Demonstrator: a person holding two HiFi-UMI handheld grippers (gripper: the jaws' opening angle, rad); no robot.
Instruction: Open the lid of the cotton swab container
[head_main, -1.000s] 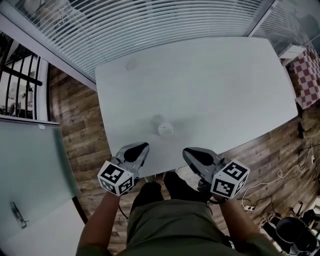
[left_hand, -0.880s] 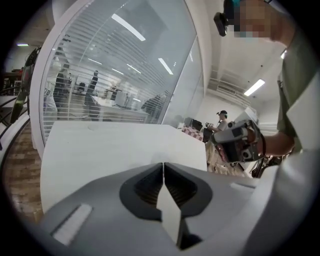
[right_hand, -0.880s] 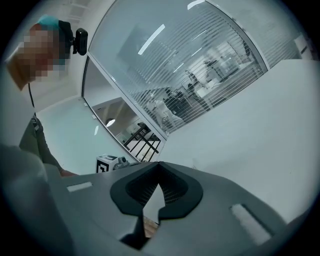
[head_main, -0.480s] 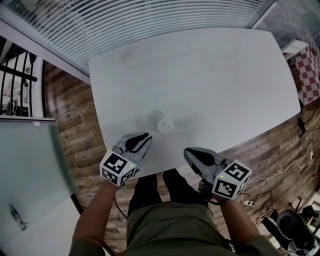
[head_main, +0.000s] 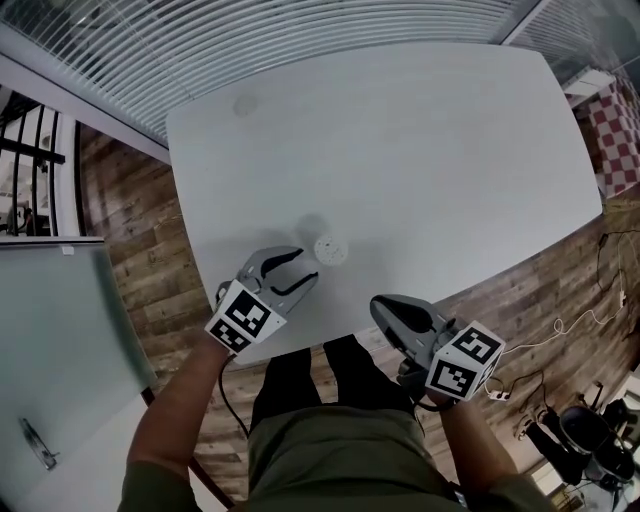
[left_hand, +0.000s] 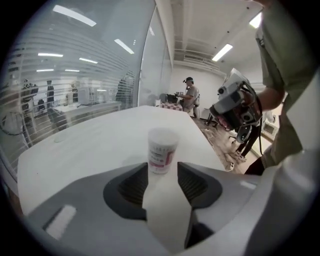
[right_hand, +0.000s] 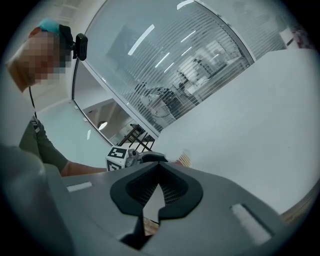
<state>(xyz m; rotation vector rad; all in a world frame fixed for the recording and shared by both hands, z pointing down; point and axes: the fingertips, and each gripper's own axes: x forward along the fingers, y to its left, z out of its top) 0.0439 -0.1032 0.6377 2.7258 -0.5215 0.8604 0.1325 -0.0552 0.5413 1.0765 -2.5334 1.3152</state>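
The cotton swab container (head_main: 330, 249) is a small white tub with its lid on, upright near the white table's (head_main: 420, 150) front edge. In the left gripper view the container (left_hand: 162, 149) shows a pink label and stands just beyond the jaw tips. My left gripper (head_main: 305, 266) points at it from the near left. Its jaws are opening, and nothing is between the left gripper's (left_hand: 162, 172) pads. My right gripper (head_main: 379, 304) hangs shut off the table's front edge, right of the container. The right gripper (right_hand: 159, 172) holds nothing.
Wooden floor (head_main: 150, 270) surrounds the table. A glass wall with blinds (head_main: 250, 50) runs along the far side. Cables (head_main: 560, 340) lie on the floor at right, near a red checkered cloth (head_main: 615, 140). A person (left_hand: 190, 95) stands far off in the left gripper view.
My left gripper has moved forward over the table edge toward the container, and its jaws have gone from shut to spread. The right gripper has stayed put.
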